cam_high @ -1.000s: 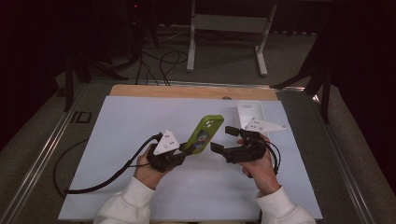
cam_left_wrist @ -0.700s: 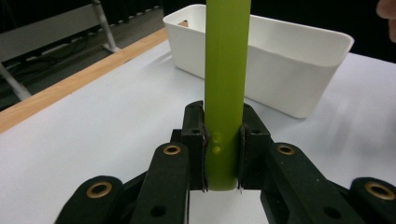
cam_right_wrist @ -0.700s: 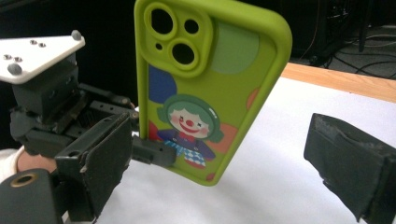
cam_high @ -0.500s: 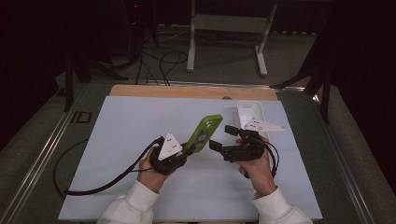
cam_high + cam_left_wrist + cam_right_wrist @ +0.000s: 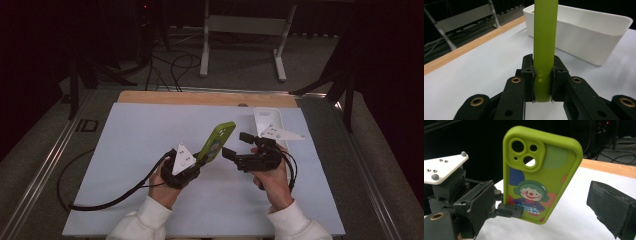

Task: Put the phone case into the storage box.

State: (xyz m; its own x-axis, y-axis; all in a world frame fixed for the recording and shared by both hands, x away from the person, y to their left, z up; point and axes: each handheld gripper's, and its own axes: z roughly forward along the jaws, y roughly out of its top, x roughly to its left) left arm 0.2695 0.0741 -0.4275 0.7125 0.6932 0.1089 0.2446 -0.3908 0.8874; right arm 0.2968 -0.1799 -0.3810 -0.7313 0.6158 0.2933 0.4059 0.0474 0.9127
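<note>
A lime-green phone case [image 5: 217,141] with a clown print [image 5: 531,195] and camera cut-outs is held up above the white mat, tilted to the right. My left gripper [image 5: 201,157] is shut on its lower edge, and the case [image 5: 544,45] rises straight up between the jaws [image 5: 543,75]. My right gripper [image 5: 236,144] is open just right of the case. Its two pads stand either side of the case's back [image 5: 545,195], apart from it.
A white rectangular tray [image 5: 267,119] stands at the back right of the mat [image 5: 130,145], close behind the right hand; its wall [image 5: 586,35] is near the case. A wooden strip [image 5: 200,98] runs along the table's far edge. The left gripper's cable [image 5: 110,200] trails to the front left.
The right gripper has edged a little up and towards the case. The left gripper has sunk slightly and still holds the case at much the same tilt.
</note>
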